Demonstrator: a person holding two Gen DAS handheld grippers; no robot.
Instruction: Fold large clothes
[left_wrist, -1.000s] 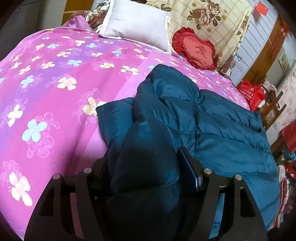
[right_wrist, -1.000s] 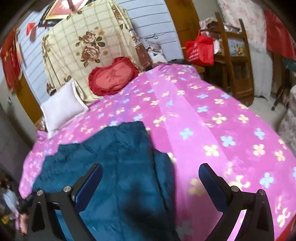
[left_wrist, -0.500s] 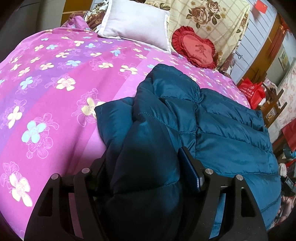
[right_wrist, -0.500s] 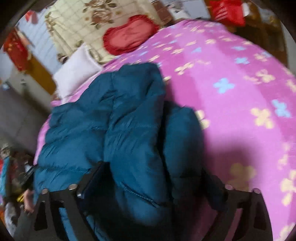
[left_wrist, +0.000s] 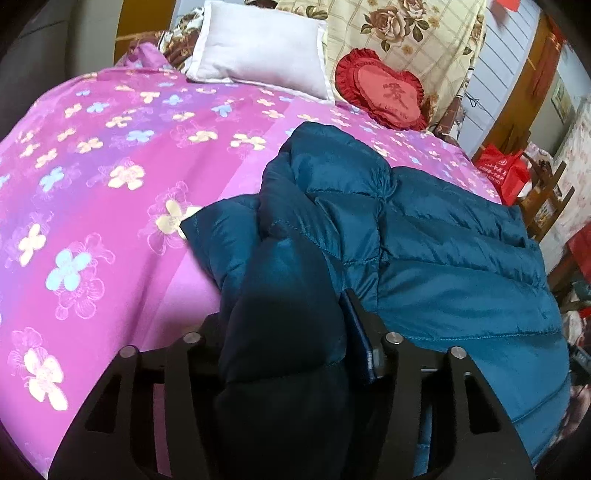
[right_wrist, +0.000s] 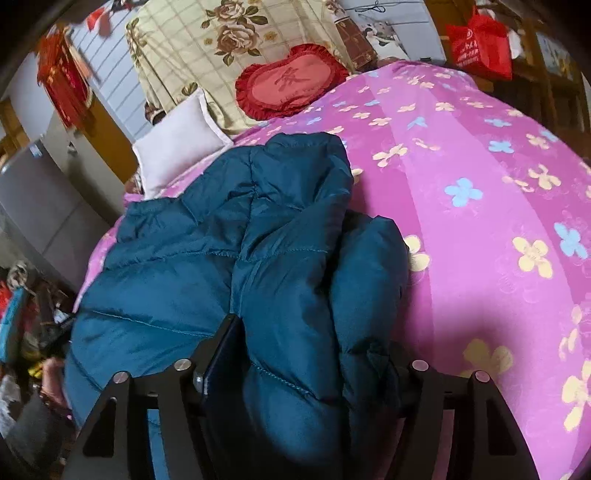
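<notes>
A teal puffer jacket (left_wrist: 424, 240) lies on the pink flowered bedspread (left_wrist: 92, 184), partly folded, a thick fold running toward the near edge. The left gripper (left_wrist: 284, 343) is clamped on a bunched fold at the jacket's near end, fabric filling the gap between its fingers. The right gripper (right_wrist: 306, 354) grips the same near end, its jaws pressed into padded cloth. Far off sit a white pillow (right_wrist: 181, 136) and a red cushion (right_wrist: 291, 81)

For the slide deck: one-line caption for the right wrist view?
Right gripper clamps a fold of the teal puffer jacket lying on the pink floral bedspread.
</notes>
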